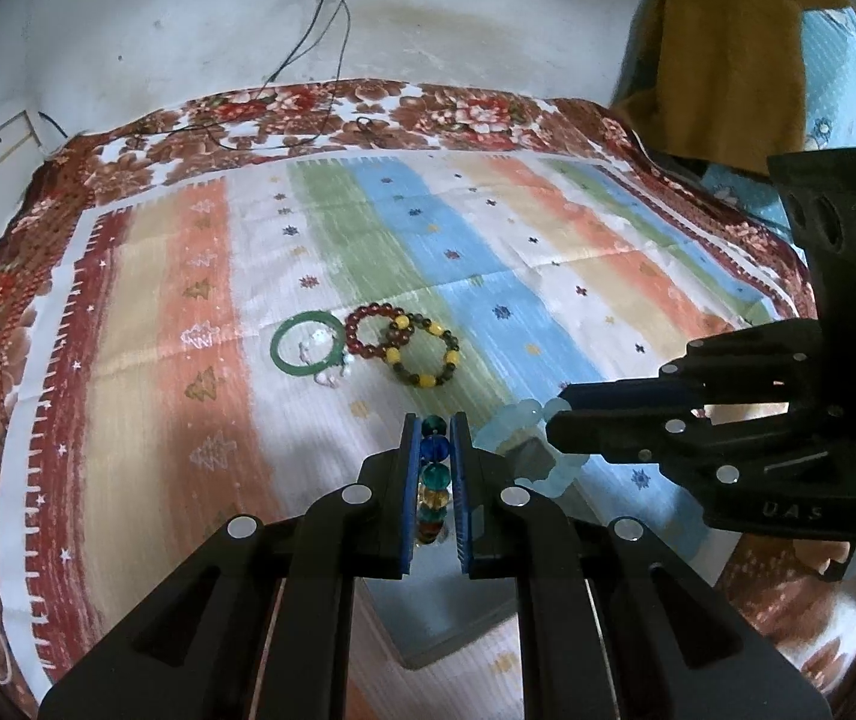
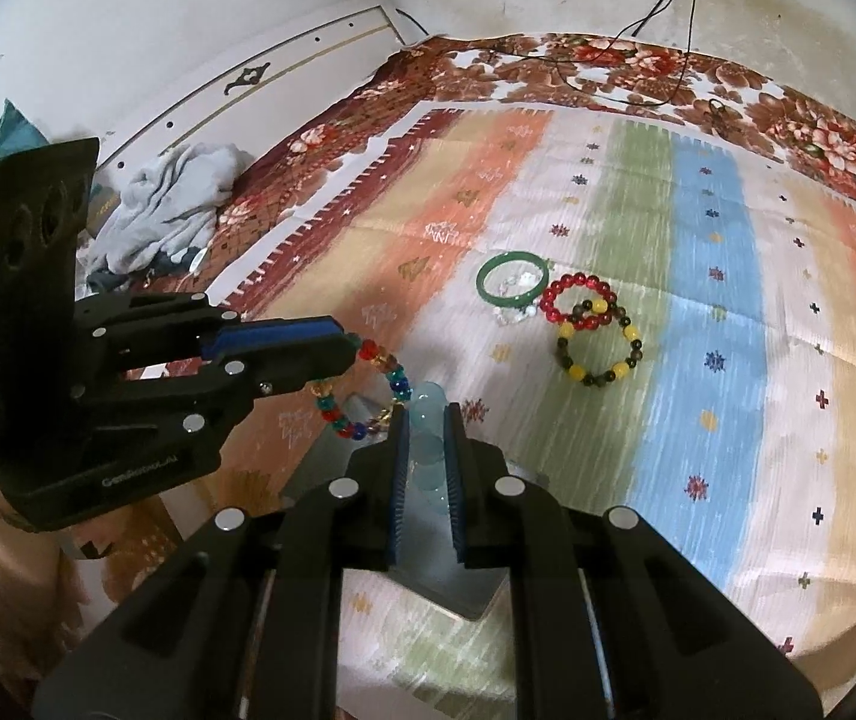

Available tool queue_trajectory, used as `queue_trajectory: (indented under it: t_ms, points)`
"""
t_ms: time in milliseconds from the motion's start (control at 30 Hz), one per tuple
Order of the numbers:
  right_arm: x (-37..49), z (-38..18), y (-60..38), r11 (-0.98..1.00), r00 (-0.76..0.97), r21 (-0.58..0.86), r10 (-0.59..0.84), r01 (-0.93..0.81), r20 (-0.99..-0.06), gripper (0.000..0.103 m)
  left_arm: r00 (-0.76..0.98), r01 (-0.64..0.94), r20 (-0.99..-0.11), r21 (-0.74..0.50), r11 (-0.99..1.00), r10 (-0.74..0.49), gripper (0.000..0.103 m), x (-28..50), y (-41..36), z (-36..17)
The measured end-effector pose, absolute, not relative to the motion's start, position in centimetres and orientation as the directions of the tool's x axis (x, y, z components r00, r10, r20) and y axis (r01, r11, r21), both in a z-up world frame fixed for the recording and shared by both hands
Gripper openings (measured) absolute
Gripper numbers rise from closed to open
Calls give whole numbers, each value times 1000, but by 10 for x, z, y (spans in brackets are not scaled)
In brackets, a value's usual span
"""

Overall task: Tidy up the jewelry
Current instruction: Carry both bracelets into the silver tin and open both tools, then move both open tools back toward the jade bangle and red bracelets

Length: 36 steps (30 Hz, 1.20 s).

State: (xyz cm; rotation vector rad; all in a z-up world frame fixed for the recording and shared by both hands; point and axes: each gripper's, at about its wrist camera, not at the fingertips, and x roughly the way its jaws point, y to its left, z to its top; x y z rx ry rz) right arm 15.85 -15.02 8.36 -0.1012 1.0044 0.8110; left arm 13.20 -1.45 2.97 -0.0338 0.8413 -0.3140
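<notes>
Left gripper [image 1: 435,420], at lower centre of its view, was clamped edge-on upon the multicoloured bead bracelet [image 1: 433,480], whose beads ran up the frame between my jaws. Right gripper [image 2: 426,414] likewise pinched the pale blue bead bracelet [image 2: 428,426]. I judged both were gripped thus to carry them. Green bangle [image 1: 308,345], red bracelet [image 1: 380,333] and yellow-and-dark bracelet [image 1: 425,354] lay clustered mid-frame on the striped cloth [image 1: 188,300].

Striped cloth [image 1: 548,252] over floral bed [image 1: 308,114] — green bangle [image 1: 307,343], two beaded bracelets [image 1: 404,342].
</notes>
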Motion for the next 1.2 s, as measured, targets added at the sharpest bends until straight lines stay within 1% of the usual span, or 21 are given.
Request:
queue_trajectory:
  t_ms: [300,533,567,600,633,667,733,767,800,833,867,933,967,1000,1033,1067,1133,1200]
  points:
    - [140,76,-155,702,260,283,559,-654,-787,13,615,263,-737,-144,954,-281,9,114,-19,21]
    - [139,73,-150,694,242,300,569,-655,-786,13,602,259,-753,-130,957,-265,9,115,-21,12]
    - [140,73,-150,692,241,305,573,-654,-783,14,598,255,-757,-130,958,-262,10,117,-21,10]
    - [141,73,-151,693,240,310,575,-651,-782,17,597,250,-760,-129,960,-258,14,117,-20,9]
    - [143,72,-152,699,242,316,575,-641,-782,29,598,238,-763,-121,964,-244,21,119,-19,7]
    - [144,72,-153,706,249,313,572,-636,-782,39,601,232,-763,-118,966,-237,32,120,-18,7]
    - [146,72,-155,719,267,296,557,-628,-786,40,607,224,-764,-100,969,-219,33,121,-16,6]
    - [147,72,-156,724,272,290,551,-626,-789,40,609,219,-764,-98,971,-215,37,122,-15,5]
    - [148,72,-157,726,272,292,551,-622,-789,41,610,213,-764,-99,972,-211,43,123,-14,5]
    - [150,71,-157,729,272,295,550,-617,-790,42,610,207,-765,-100,973,-208,44,125,-12,5]
    - [151,72,-158,733,276,292,547,-614,-791,45,608,200,-767,-98,975,-202,44,126,-11,4]
    - [152,72,-157,740,287,279,536,-612,-794,52,608,191,-771,-91,977,-190,48,128,-9,3]
    - [152,71,-157,743,291,273,531,-611,-796,53,610,185,-771,-83,979,-181,50,130,-8,2]
    - [153,71,-157,746,296,266,526,-610,-797,53,612,180,-772,-75,981,-171,51,131,-7,1]
    - [154,70,-157,751,301,261,521,-607,-799,56,613,173,-774,-68,983,-161,51,132,-6,0]
    - [155,69,-157,756,306,256,515,-602,-801,61,613,163,-776,-61,985,-149,54,134,-4,-1]
    - [158,68,-157,769,321,240,498,-592,-805,65,613,153,-778,-54,987,-138,57,138,-2,-3]
    - [160,68,-157,780,337,217,479,-586,-810,66,618,141,-777,-44,989,-123,63,141,0,-4]
